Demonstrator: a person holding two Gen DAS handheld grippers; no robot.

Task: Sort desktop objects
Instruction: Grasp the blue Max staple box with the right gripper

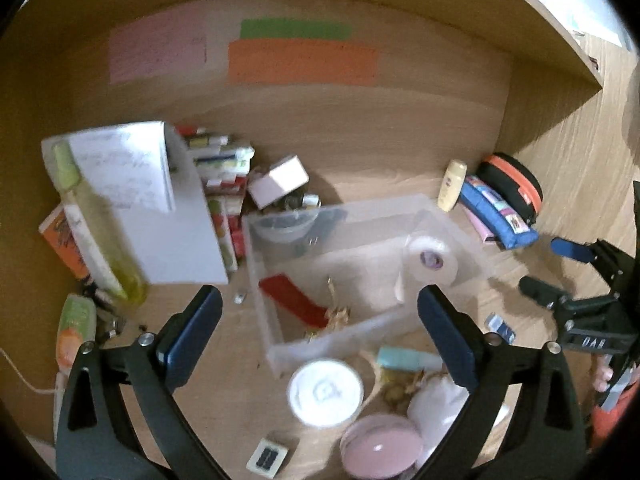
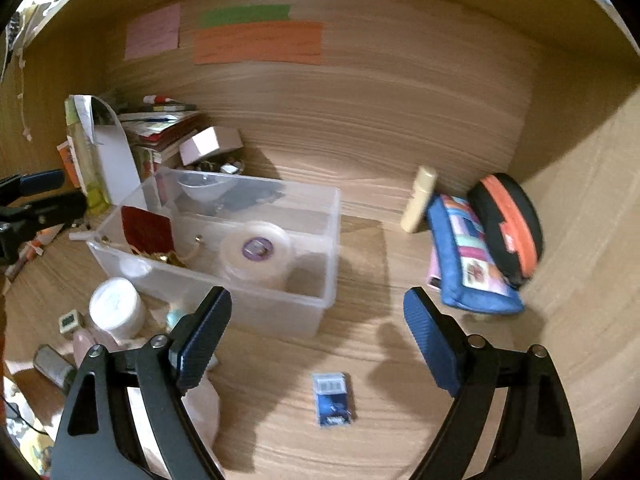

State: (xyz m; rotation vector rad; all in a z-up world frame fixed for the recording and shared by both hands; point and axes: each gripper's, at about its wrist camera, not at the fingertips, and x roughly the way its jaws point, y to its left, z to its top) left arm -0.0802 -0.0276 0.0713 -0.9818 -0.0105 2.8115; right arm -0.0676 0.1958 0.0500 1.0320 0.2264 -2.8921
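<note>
A clear plastic bin (image 1: 460, 236) (image 2: 332, 216) stands mid-desk. It holds a tape roll (image 1: 434, 260) (image 2: 258, 250), a red card (image 1: 296, 300) (image 2: 146, 228) and gold trinkets. My left gripper (image 1: 320, 336) is open and empty above the bin's near edge. A white round tub (image 1: 325, 394) (image 2: 116, 308), a teal tube (image 1: 404, 358) and a pink round case (image 1: 380, 446) lie below it. My right gripper (image 2: 318, 332) is open and empty above a small blue packet (image 2: 332, 398) (image 1: 500, 326). It also shows in the left wrist view (image 1: 554, 270).
A blue patchwork pouch (image 2: 468, 260) (image 1: 498, 220), a black-and-orange case (image 2: 508, 224) (image 1: 516, 184) and a cream bottle (image 2: 418, 200) (image 1: 452, 186) sit at the back right. Books, boxes, a notepad (image 1: 132, 168) and a yellow-green bottle (image 1: 96, 224) crowd the left. Wooden walls enclose the desk.
</note>
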